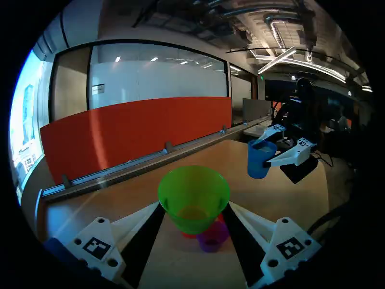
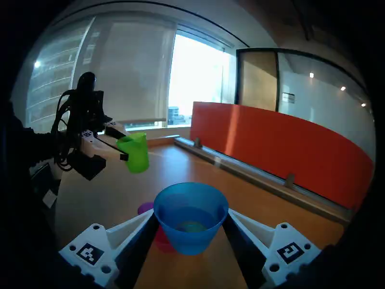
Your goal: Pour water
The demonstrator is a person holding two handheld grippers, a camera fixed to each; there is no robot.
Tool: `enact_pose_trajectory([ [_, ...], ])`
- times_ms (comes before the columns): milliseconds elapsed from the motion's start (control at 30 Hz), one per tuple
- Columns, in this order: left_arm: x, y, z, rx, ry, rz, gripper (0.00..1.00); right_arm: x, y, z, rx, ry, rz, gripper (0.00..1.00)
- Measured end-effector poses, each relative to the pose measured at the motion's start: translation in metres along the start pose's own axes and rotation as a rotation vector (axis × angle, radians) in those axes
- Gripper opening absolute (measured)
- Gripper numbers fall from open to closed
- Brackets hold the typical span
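Left claw [image 1: 194, 208] is clamping a green cup [image 1: 194, 195], both fingers pressing on its sides. The cup is sitting abt upright btwn the fingers, mouth open to the camera, raised above the desk [image 1: 269, 202]. Just below it, a small purple cup [image 1: 213, 236] & a red cup [image 1: 189, 234] are standing on the desk, just beside each other. Right claw [image 2: 191, 219] is gripping a blue cup [image 2: 191, 226] the same way, w/ a finger pressing on each side, upright over the desk; some liquid is showing at its bottom. In the left gripper view the blue cup is hanging off to the right, well apart from the green cup. An orange partition [image 1: 144, 130] is running along the desk's far edge.
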State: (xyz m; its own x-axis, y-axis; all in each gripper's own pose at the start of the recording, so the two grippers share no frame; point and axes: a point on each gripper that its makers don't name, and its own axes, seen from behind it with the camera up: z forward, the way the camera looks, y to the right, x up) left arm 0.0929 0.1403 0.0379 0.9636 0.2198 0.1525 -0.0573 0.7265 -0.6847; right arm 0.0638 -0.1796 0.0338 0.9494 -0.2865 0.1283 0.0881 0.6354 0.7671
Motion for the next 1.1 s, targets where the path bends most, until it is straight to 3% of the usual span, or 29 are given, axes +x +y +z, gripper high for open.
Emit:
enact_pose_trajectory([
  [267,0.007,0.004,-0.003,0.001,0.036,-0.008,0.83,0.003,-0.002,0.000,0.000,0.026,0.004,0.89],
  [1100,0.002,0.014,-0.004,-0.027,0.046,-0.038,0.83,0.019,-0.010,0.007,0.004,0.134,0.007,0.89],
])
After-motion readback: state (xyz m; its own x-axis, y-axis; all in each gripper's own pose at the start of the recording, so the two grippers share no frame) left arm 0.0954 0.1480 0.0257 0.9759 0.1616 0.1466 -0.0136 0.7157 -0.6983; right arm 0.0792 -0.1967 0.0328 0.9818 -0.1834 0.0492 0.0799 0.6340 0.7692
